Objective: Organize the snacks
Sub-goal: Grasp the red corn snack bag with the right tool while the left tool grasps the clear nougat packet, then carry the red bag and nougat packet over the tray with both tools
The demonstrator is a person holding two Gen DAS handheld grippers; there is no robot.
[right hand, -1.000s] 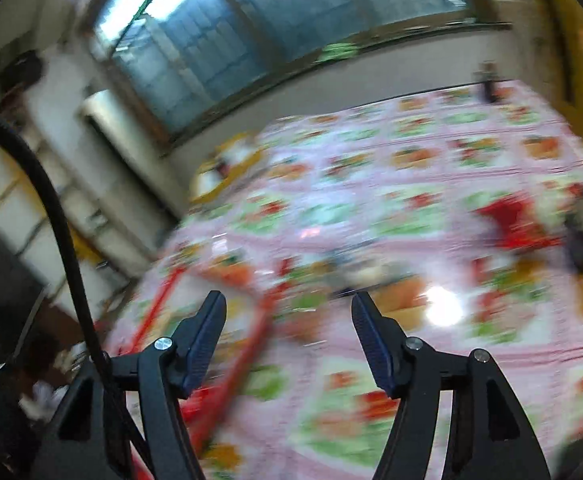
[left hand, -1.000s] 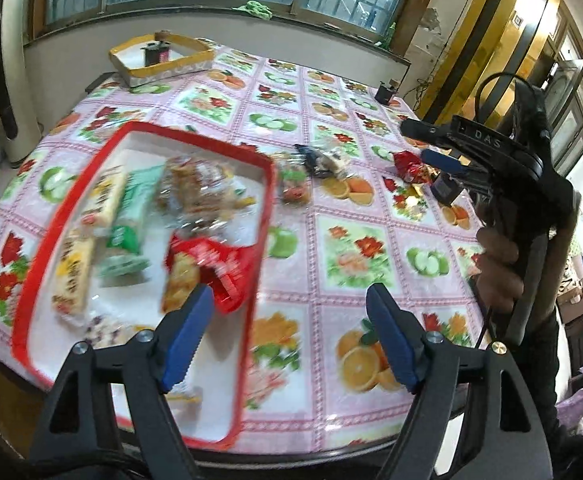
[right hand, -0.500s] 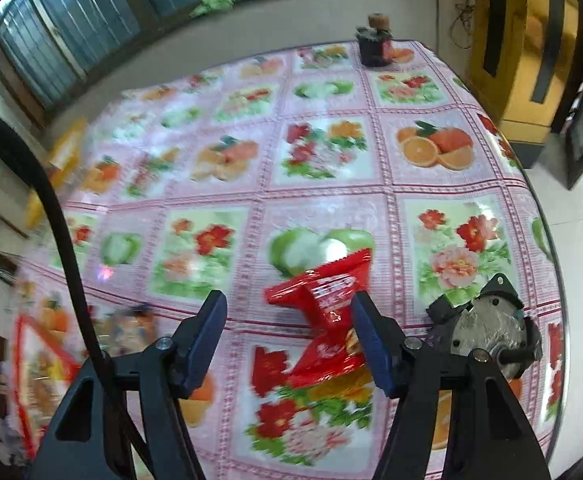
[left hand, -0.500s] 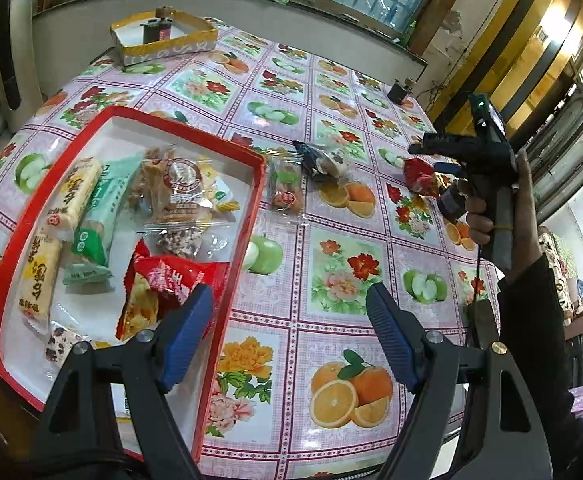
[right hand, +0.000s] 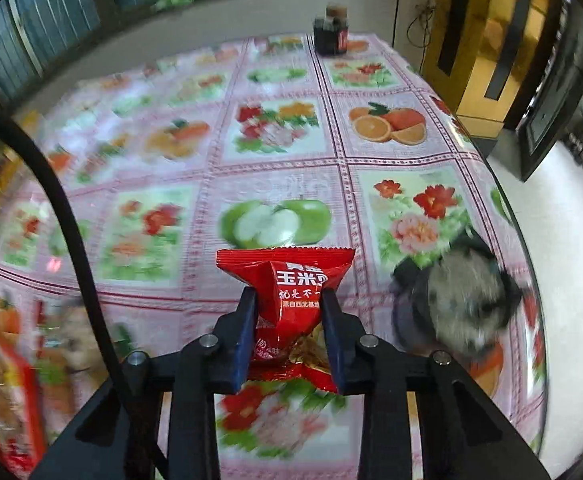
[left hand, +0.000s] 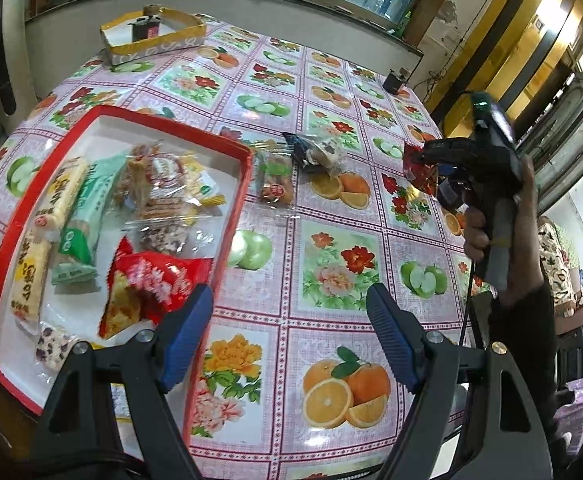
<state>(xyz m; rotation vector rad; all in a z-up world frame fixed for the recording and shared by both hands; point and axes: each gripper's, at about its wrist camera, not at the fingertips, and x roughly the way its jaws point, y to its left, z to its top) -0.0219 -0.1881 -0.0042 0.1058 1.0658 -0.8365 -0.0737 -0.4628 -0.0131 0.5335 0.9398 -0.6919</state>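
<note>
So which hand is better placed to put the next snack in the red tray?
The right: its gripper is shut on a red snack packet. The left gripper is open and empty beside the tray.

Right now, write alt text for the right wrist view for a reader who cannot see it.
The right claw is shut on a red snack packet with white lettering, its blue pads pinching the wrapper above a table covered in a fruit-and-flower cloth. A dark round object lies blurred to the right, and a dark jar stands at the far edge.

Even indoor light, with a bright lamp glare on the gold wall panel (left hand: 547, 20). Fisheye bending curves the edges; the right wrist view smears with motion blur.
</note>
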